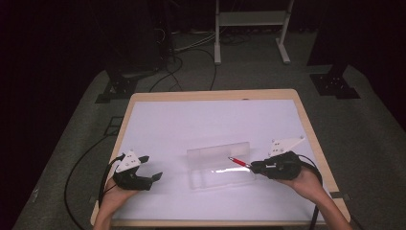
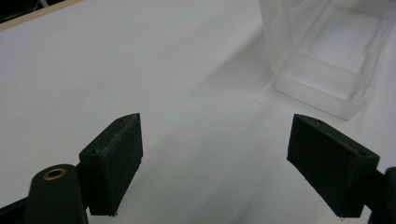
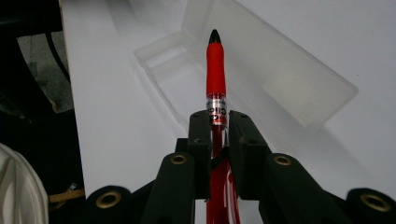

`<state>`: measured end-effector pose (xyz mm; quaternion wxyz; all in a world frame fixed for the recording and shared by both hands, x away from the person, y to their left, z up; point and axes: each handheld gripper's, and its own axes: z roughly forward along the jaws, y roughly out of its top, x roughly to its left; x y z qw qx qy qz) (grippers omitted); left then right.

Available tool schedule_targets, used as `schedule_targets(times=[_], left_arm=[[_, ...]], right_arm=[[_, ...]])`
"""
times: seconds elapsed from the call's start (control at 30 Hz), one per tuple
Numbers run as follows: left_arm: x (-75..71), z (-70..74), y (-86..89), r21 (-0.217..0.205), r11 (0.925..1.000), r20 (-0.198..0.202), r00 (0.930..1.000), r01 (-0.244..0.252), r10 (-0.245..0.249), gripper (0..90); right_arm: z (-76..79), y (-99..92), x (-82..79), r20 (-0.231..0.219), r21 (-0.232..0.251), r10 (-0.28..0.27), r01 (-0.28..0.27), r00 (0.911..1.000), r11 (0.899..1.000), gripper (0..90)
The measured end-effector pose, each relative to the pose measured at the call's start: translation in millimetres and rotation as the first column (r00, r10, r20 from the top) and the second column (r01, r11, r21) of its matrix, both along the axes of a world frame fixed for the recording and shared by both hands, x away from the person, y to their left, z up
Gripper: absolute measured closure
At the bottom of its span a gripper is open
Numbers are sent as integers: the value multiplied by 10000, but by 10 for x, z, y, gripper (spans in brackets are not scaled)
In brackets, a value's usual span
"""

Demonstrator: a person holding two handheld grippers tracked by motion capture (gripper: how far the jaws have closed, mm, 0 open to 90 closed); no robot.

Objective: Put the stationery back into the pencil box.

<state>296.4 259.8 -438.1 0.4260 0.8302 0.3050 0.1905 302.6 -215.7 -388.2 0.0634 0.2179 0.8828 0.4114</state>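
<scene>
Right gripper point(image 1: 252, 166): jaws clamped on a red pen point(image 3: 215, 70), tip pointing over the clear case point(image 1: 218, 165).
Left gripper point(image 1: 154, 167): jaws wide apart, holding nothing, near the case's left end.
Case: lay open mid-table point(image 1: 158, 120).

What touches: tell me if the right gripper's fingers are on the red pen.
Touching. The right gripper view shows both fingers clamped against the red pen, no gap.

Black grippers point(image 1: 152, 167) (brass screws), grey plates, cables
</scene>
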Motion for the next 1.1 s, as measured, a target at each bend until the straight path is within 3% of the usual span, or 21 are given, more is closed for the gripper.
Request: schedule_targets(times=[0.43,1.1], left_arm=[[0,2,23,-94,9999,-24,10000,-36,36,176],[4,8,-5,-48,10000,-42,10000,77,-77,176]], right_arm=[[-23,341,138,-69,-294,872,-874,9962,9957,788],[-207,552,301,-226,-789,1873,-1885,9820,9789,788]])
